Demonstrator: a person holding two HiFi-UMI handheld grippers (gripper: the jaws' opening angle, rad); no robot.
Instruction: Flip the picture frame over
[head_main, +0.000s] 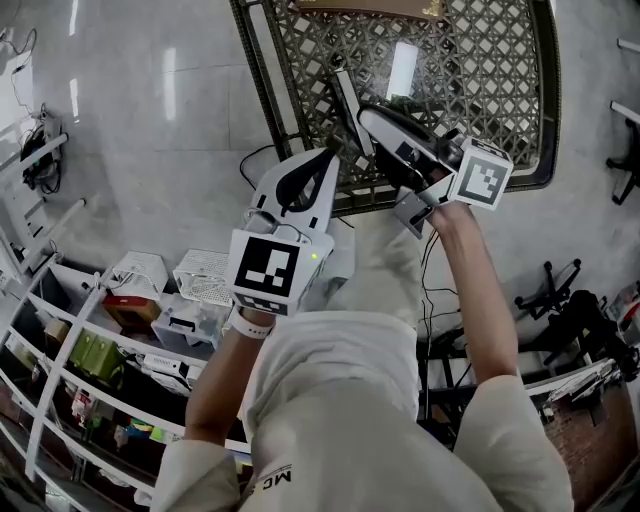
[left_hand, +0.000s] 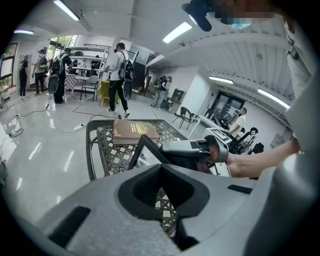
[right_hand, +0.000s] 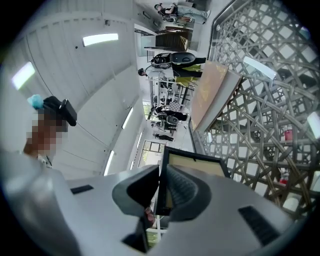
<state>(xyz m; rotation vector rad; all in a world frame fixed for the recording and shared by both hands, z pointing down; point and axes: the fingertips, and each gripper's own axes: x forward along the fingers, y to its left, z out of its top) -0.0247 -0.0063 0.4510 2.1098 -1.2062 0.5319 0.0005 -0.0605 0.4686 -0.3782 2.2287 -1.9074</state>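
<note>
Right tongs (right_hand: 162, 189) are clamped narrow on one edge of the picture frame (right_hand: 200, 162), which stands on edge & tilted over the near part of the lattice counter (head_main: 470, 60); can't tell if its low corner touches the lattice. Left tongs (left_hand: 161, 186) are slightly apart w/ nothing between, hanging just near-left of the frame & giving no support. Main risk IMO: it's a one-edge pinch, so the frame's weight hangs to one side of the pads. While it's turned over it could pivot in the grip or slide out, then drop flat on the metal lattice, and a glass front, if there is one, may crack. The frame is also close to the counter's near edge, so a slip toward the person could send it past the rim to the floor (head_main: 150, 120). 2nd risk: a corner catching in a lattice hole as it's laid down, which would twist it out of the pads or drag it. Coming down too fast on the face side would scuff it. The book (left_hand: 134, 131) lies at the far end, well apart, so a bump there is unlikely. Bringing the left tongs in to steady the free edge would cut most of this.
</note>
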